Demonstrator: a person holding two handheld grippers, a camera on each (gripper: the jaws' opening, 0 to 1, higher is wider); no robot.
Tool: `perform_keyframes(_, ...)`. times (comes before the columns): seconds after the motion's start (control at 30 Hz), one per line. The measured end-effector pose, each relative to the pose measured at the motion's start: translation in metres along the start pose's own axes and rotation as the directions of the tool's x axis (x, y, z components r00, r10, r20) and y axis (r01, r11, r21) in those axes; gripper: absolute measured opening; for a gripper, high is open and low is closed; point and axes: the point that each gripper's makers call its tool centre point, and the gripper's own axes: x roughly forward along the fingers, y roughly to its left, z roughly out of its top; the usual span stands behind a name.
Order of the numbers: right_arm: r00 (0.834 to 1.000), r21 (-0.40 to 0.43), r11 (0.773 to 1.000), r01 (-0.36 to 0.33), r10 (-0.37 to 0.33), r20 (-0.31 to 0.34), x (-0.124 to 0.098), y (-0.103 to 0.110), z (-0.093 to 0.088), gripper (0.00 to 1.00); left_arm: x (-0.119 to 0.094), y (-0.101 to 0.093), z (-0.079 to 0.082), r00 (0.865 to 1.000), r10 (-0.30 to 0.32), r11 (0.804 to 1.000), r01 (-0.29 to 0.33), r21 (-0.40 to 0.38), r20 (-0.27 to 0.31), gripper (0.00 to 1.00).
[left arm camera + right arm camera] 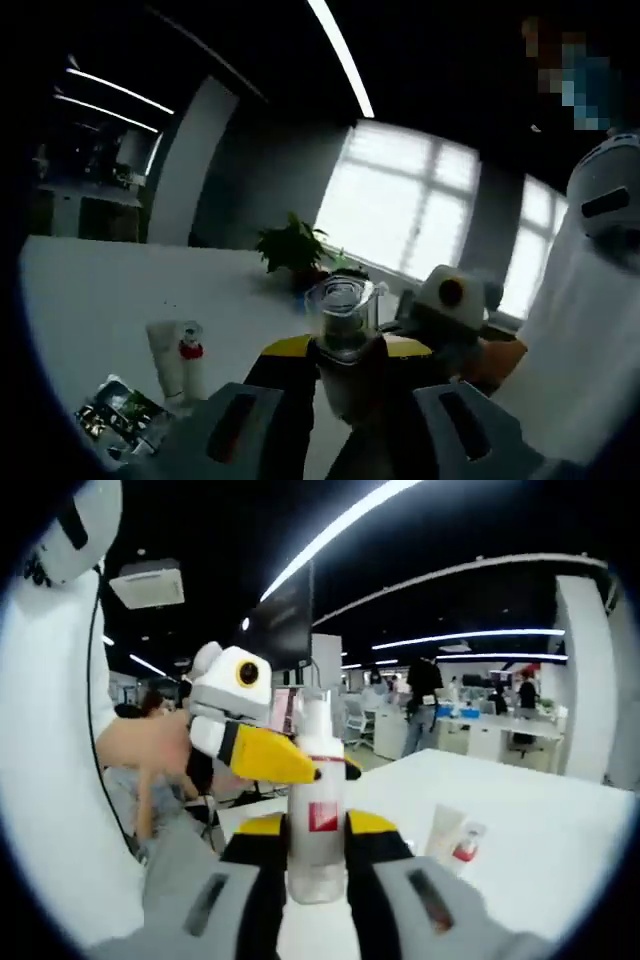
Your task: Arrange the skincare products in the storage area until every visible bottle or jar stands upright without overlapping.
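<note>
A clear bottle [343, 305] with a clear cap stands between the yellow tips of my left gripper [345, 348], which is shut on it. In the right gripper view the same clear bottle [315, 780] shows a red label, and my right gripper [315, 825] is shut on its body. The left gripper [325, 770] comes in from the left, its yellow jaw against the bottle's neck. A white tube with a red cap [180, 360] lies on the white table [90, 290], and this tube [455, 840] lies to the right of the held bottle.
A dark printed packet [120, 415] lies near the tube. A potted plant [295, 250] stands at the table's far edge before bright windows. A person in a white top [590, 330] is close on the right. Desks and people [425, 695] stand beyond the table [540, 810].
</note>
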Motion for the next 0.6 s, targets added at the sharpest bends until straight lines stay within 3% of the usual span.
perform_keyframes(0.03, 0.998, -0.031, 0.998, 0.055, -0.055, -0.027, 0.002, -0.005, -0.005, 0.21, 0.001, 0.005, -0.004, 0.999, 0.05, 0.998, -0.049, -0.042, 0.008, 0.21)
perform_keyframes(0.13, 0.982, -0.095, 0.981, 0.167, -0.174, -0.074, 0.006, -0.013, -0.017, 0.21, 0.004, 0.013, -0.012, 0.988, 0.154, 0.987, -0.153, -0.042, 0.025, 0.2)
perform_keyframes(0.23, 0.967, -0.149, 0.964, 0.22, -0.236, -0.098, 0.008, -0.012, -0.024, 0.21, 0.005, 0.019, -0.017, 0.973, 0.231, 0.973, -0.23, -0.03, 0.031, 0.19)
perform_keyframes(0.33, 0.96, -0.194, 0.952, 0.238, -0.261, -0.1, 0.008, -0.011, -0.026, 0.21, 0.004, 0.02, -0.02, 0.961, 0.271, 0.961, -0.267, -0.074, 0.046, 0.18)
perform_keyframes(0.4, 0.96, -0.225, 0.947, 0.228, -0.258, -0.11, 0.008, -0.011, -0.029, 0.22, 0.004, 0.019, -0.022, 0.956, 0.289, 0.955, -0.285, -0.076, 0.043, 0.18)
perform_keyframes(0.5, 0.974, -0.219, 0.962, 0.161, -0.19, -0.121, 0.01, -0.005, -0.033, 0.22, 0.004, 0.014, -0.029, 0.97, 0.242, 0.97, -0.242, -0.008, -0.01, 0.18)
perform_keyframes(0.6, 0.993, -0.114, 0.991, 0.065, -0.075, -0.091, 0.009, 0.004, -0.031, 0.21, 0.0, 0.01, -0.027, 0.983, 0.171, 0.983, -0.166, 0.075, -0.06, 0.18)
